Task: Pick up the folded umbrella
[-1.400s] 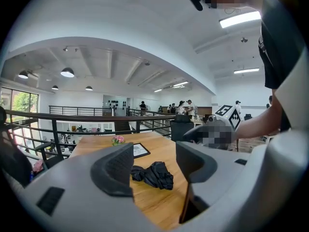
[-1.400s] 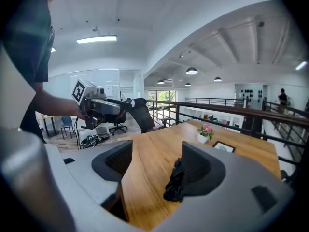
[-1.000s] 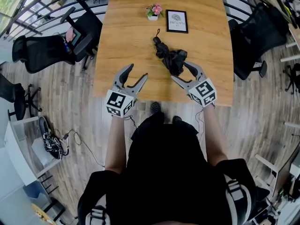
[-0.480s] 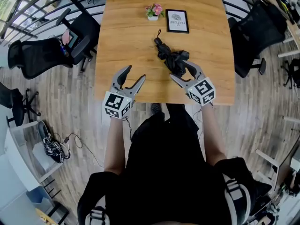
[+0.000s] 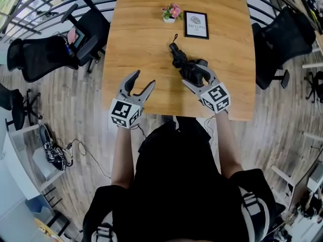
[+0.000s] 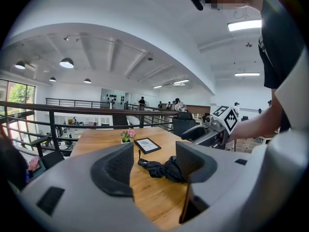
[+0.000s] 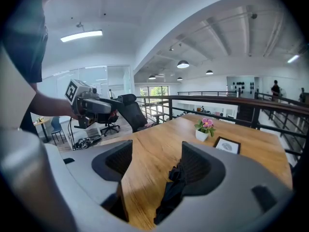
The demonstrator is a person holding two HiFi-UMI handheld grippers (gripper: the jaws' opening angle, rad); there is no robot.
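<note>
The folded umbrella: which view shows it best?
The head view: the folded umbrella is seen from above, nearly whole; only its near end is under the right gripper. The left gripper view shows it from the side, one end behind a jaw. The right gripper view shows only a dark strip beside a jaw.

The folded umbrella [image 5: 186, 64], black with loosely bunched fabric, lay flat and slanted on the wooden table [image 5: 136, 44], its looped strap at the far end
</note>
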